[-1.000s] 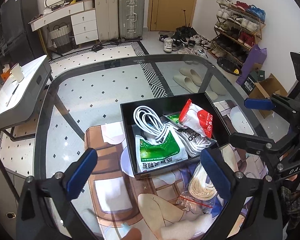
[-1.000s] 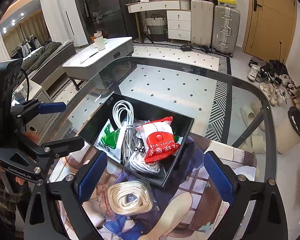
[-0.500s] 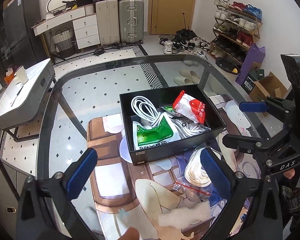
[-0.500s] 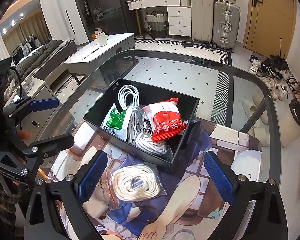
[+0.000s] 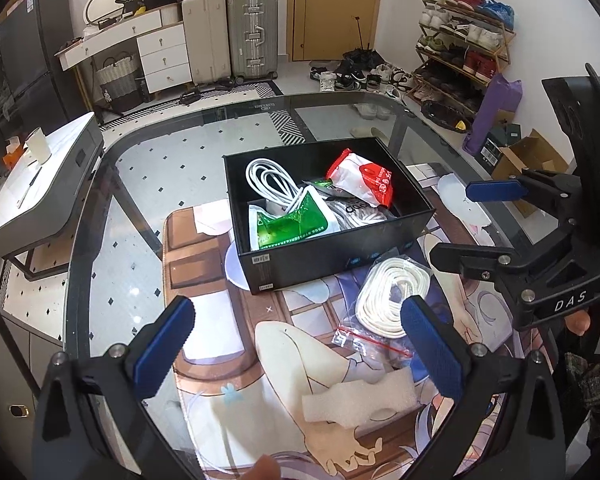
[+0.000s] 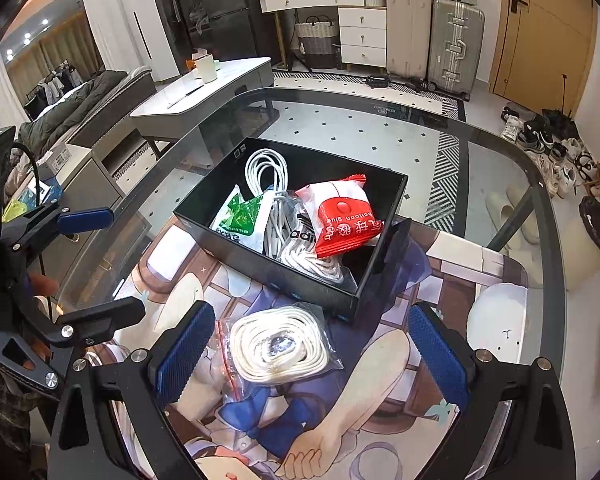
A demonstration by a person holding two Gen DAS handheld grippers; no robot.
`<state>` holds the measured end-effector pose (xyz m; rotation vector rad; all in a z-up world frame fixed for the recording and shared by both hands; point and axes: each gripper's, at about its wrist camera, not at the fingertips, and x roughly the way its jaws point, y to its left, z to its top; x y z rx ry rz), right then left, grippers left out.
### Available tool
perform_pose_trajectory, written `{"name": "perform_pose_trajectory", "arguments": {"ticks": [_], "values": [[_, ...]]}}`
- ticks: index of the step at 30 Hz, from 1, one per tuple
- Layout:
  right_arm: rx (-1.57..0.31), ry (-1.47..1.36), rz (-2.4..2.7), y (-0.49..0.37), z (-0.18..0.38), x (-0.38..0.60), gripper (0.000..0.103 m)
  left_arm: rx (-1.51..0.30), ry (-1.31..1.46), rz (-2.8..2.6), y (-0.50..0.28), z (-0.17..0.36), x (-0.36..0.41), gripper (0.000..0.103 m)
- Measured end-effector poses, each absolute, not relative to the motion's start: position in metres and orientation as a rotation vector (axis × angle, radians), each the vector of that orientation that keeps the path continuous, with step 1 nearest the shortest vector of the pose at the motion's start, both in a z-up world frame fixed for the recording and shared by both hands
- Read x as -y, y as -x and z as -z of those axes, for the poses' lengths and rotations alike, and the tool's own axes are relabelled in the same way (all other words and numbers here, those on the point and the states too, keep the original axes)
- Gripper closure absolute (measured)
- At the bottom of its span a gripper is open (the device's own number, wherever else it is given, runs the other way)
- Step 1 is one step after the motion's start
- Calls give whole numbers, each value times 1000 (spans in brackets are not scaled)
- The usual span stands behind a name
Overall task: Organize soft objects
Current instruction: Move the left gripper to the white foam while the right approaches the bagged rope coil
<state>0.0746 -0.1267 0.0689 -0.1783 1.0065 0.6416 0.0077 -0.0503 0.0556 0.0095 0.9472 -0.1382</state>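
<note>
A black box (image 5: 340, 260) (image 6: 300, 280) on the printed mat holds a white cable coil (image 5: 272, 180) (image 6: 266, 168), a green-and-white packet (image 5: 292, 224) (image 6: 242, 220), a red-and-white packet (image 5: 364, 178) (image 6: 342, 216) and a bagged grey rope (image 6: 312, 260). In front of the box lies a clear bag with a coiled white rope (image 5: 388, 300) (image 6: 280, 344). A white foam piece (image 5: 360, 396) lies nearer, in the left wrist view. My left gripper (image 5: 296, 344) is open above the mat. My right gripper (image 6: 312, 352) is open, with the rope bag between its fingers, untouched.
The glass table (image 5: 148, 184) (image 6: 500, 160) carries the printed mat (image 5: 220, 340) (image 6: 440, 280). Each view shows the other gripper at its edge: the right one (image 5: 540, 240), the left one (image 6: 60, 264). Beyond the table stand a low white table (image 5: 40, 184) and suitcases (image 5: 252, 32).
Both grippers have pulled back from the box and stay open. The box now sits farther away in both views, and the foam piece has come into the left view.
</note>
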Motion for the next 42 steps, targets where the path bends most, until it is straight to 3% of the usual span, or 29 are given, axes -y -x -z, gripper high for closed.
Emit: {"name": "perform_pose_trajectory", "arguments": {"ticks": [42], "values": [[-1080, 300, -659, -52, -43, 109, 4, -1013, -21, 196, 40, -15, 70, 0]]}}
